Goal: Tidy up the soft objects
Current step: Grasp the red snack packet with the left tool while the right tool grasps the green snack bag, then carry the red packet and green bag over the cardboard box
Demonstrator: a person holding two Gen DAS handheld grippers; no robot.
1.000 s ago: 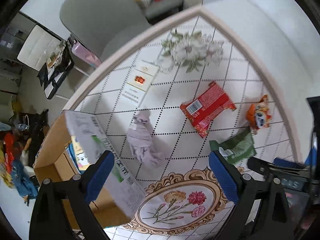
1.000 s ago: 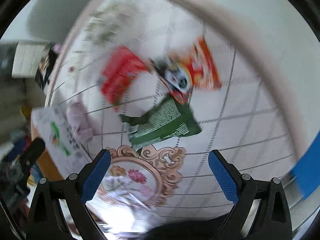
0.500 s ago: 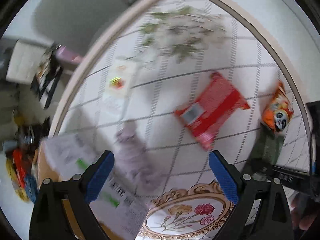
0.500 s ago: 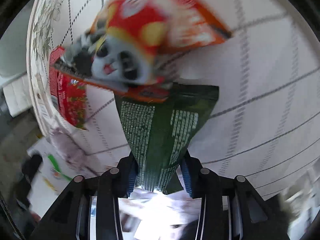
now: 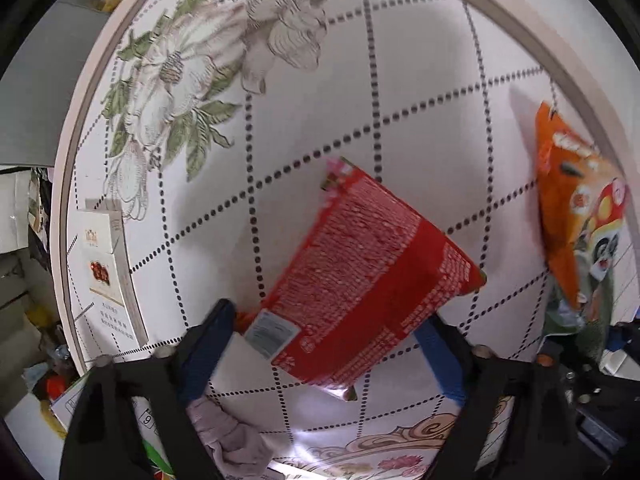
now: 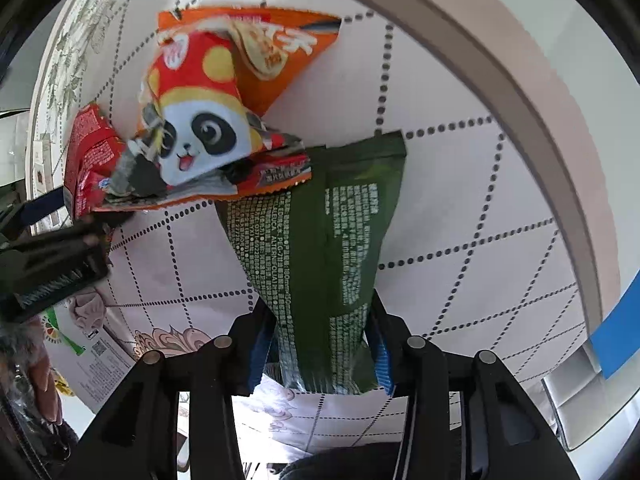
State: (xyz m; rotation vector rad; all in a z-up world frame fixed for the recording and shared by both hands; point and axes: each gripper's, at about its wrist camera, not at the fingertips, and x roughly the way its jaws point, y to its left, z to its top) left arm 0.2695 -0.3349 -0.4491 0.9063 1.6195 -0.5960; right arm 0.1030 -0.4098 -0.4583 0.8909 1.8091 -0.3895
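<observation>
Left wrist view:
Left tongs (image 5: 326,354): your blue pads stand spread wide, one on each side of the red packet's near end; whether either pad touches it, you cannot tell.
Red packet (image 5: 368,280): it lies flat on the bench between and just ahead of your pads, its barcode label nearest your left pad.
Orange panda packet (image 5: 576,216): far to the right of your tongs, close to the bench's rim, with a dark green bag under its lower end.
Grey cloth (image 5: 232,440): bunched just below your left pad, close to the camera.
White box (image 5: 106,276): flat at the bench's left rim, well left of your tongs.
Bench (image 5: 420,80): white top with a dotted diamond grid and a printed flower ahead and to the left of you.

Right wrist view:
Right tongs (image 6: 318,354): your pads are clenched on the green packet, gripping its narrow near end.
Green packet (image 6: 320,240): it runs straight ahead from your pads, white print facing up.
Orange panda packet (image 6: 224,112): ahead and slightly left of your tongs, its lower edge overlapping the green packet's far end.
Red packet (image 6: 90,156): further left, partly tucked behind the panda packet.
Left tongs (image 6: 52,268): dark body at the left edge, beside the red packet.
</observation>
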